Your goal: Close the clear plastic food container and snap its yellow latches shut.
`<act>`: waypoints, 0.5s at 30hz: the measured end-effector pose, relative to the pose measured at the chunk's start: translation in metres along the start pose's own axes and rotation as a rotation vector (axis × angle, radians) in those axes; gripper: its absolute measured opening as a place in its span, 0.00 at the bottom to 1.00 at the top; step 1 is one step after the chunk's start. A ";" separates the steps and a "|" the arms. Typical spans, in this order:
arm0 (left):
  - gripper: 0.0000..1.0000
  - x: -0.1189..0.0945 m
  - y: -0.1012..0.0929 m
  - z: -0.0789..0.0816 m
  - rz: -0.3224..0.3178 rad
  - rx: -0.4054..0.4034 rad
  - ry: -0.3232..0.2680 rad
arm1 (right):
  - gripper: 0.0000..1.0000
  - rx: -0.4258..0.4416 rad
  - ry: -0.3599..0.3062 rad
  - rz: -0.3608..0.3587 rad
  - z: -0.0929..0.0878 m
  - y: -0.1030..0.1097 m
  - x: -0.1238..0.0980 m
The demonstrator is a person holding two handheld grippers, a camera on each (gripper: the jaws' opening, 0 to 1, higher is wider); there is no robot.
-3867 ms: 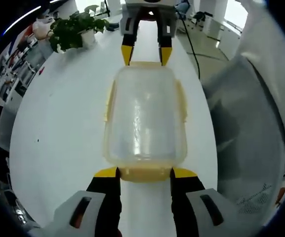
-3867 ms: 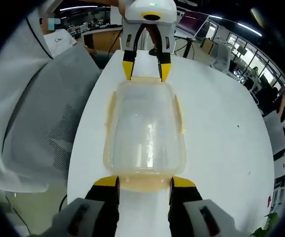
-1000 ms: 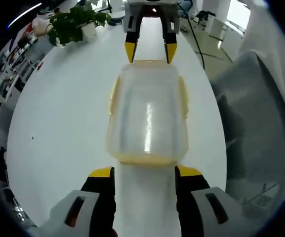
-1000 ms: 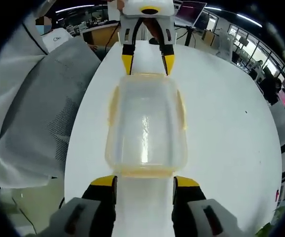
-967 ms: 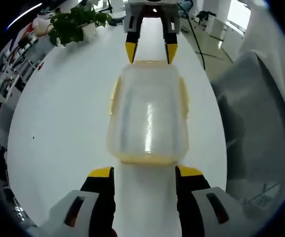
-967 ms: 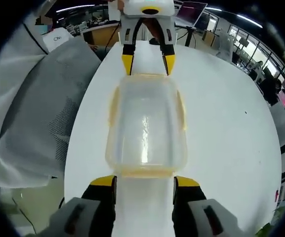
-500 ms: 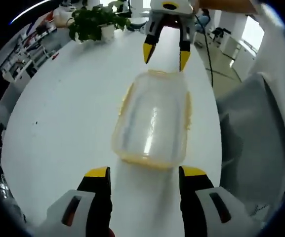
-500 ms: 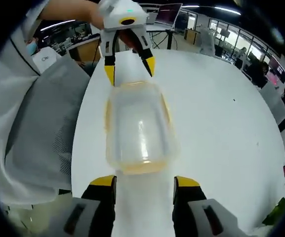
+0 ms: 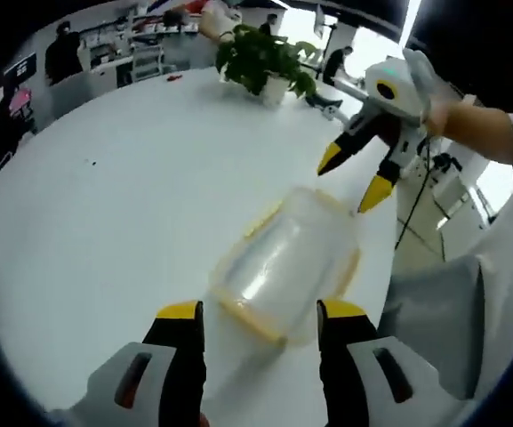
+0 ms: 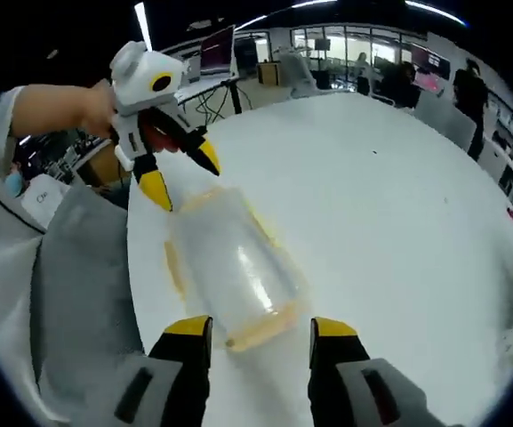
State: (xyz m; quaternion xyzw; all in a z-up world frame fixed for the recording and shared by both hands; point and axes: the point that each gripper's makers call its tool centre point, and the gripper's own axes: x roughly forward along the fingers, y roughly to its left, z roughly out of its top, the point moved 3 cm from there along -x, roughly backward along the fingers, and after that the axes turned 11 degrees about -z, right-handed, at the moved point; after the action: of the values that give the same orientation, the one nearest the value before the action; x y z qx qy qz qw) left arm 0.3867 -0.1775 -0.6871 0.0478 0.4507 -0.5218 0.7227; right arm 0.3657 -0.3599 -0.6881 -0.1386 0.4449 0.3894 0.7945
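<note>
Both grippers have pulled back and swung aside since a moment ago, so the container now runs slantwise across each view, its long axis lower left to upper right on the white table. The left gripper stands wide apart, empty. The right gripper hovers beyond its far end, jaws spread, holding nothing.

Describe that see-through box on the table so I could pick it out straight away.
Start from the big round white table. Near its edge by the person in grey lies a clear rectangular plastic food container with rounded corners, between two yellow-tipped grippers. Its yellow latches set it apart from the potted green plant across the table.
</note>
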 end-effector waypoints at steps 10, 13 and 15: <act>0.44 0.004 0.005 -0.010 0.026 -0.156 -0.020 | 0.46 0.223 0.020 -0.041 -0.004 -0.002 0.006; 0.45 0.006 0.005 -0.011 0.030 -0.232 -0.046 | 0.43 0.214 0.037 -0.088 -0.010 -0.008 0.010; 0.45 0.006 0.007 -0.011 0.044 -0.230 -0.042 | 0.42 0.235 0.044 -0.100 -0.010 -0.009 0.011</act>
State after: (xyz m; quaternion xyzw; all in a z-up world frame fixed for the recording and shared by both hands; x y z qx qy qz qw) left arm 0.3857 -0.1726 -0.7008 -0.0362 0.4911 -0.4515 0.7441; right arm 0.3693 -0.3660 -0.7034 -0.0750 0.4973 0.2912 0.8138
